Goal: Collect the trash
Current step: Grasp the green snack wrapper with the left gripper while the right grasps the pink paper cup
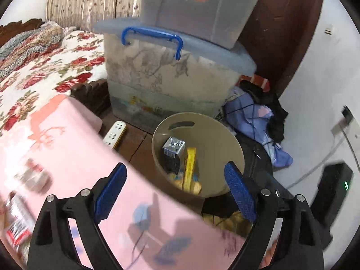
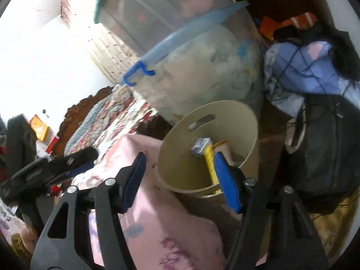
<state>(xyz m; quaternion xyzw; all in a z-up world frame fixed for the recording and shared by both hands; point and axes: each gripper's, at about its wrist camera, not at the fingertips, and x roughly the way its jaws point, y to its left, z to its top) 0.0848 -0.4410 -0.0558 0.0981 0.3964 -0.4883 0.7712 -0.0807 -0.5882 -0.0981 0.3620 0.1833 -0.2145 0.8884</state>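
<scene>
Left wrist view
Left gripper [image 1: 174, 184]: jaws spread wide with nothing between the blue pads; it hangs above the edge of a pink blanket [image 1: 67, 148].
Waste bin [image 1: 216, 132]: tan, round, with a slot handle; it stands on the dark floor at 12 o'clock from the fingertips, just past the blanket's edge.
Trash inside: a grey carton [image 1: 173, 146] lies at 11 o'clock in the bin, and a yellow strip [image 1: 189, 166] leans beside it, touching it.
Storage box [image 1: 171, 78]: translucent with a blue handle, at 12 o'clock behind the bin, another box stacked on top.
Power strip [image 1: 115, 133]: white, at 9 o'clock from the bin.
Clothes pile [image 1: 258, 121]: purple and black, at 3 o'clock from the bin.

Right wrist view
Right gripper [image 2: 180, 180]: jaws apart and empty; the right pad overlaps the bin's [image 2: 180, 171] near rim in the picture.
Trash: carton [image 2: 200, 146] and yellow strip [image 2: 210, 159] lie in the bin.
Left gripper [image 2: 67, 164]: at 9 o'clock, over the blanket [image 2: 162, 220].
Dark bag [image 2: 324, 148]: at 3 o'clock.
</scene>
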